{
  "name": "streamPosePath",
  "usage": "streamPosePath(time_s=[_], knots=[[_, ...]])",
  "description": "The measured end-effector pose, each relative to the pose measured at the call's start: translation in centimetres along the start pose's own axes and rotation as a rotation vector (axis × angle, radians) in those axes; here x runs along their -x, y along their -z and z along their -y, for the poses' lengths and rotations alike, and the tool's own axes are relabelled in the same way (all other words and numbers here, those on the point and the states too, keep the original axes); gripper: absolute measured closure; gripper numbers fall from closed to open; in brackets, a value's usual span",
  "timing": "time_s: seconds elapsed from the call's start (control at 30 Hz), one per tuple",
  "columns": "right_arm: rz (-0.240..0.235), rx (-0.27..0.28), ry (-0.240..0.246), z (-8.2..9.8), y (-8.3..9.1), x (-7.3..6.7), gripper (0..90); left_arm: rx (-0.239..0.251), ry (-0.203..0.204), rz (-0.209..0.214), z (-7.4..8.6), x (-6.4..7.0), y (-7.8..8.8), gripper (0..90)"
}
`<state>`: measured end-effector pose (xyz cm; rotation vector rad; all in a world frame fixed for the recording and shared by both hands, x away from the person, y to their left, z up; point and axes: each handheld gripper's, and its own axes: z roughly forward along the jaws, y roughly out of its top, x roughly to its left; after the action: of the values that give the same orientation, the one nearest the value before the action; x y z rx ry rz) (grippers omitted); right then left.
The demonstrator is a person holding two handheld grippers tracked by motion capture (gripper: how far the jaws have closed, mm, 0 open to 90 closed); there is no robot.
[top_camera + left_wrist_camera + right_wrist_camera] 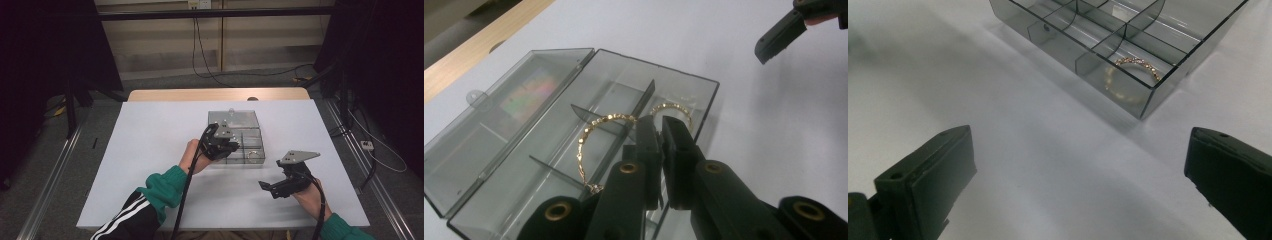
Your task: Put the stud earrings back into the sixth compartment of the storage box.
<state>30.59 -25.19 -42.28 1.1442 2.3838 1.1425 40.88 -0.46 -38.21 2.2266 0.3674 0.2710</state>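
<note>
Your left tool (659,150) is pinching a gold beaded bracelet (596,135) over the middle compartments of the open smoky clear box (704,107); a second gold bracelet (1135,67) lies in the box's corner compartment. Right tool (1078,175) is spread, off the box's near corner, above the white tabletop (150,150). Dark room; the first bracelet's lower end is hidden behind the tool.

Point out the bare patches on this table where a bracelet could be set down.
The white table is bare left of the clear box, and between box and right tool. Crowded where the left tool, shut on a gold bracelet, hangs over the box; a second bracelet fills a corner compartment.
</note>
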Motion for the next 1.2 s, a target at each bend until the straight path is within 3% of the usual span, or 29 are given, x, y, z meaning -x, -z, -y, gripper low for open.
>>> streamPosePath(time_s=[0.63, 1.2], knots=[[-0.003, -0.003, 0.002, 0.0, -0.1, 0.0, 0.0, -0.004, -0.024, 0.01, -1.2, 0.7, -3.0, 87.0], [-0.003, -0.001, 0.0, 0.0, 0.0, 0.1, 0.0, -0.011, -0.016, 0.021, -1.3, 1.6, -5.3, 86.9]])
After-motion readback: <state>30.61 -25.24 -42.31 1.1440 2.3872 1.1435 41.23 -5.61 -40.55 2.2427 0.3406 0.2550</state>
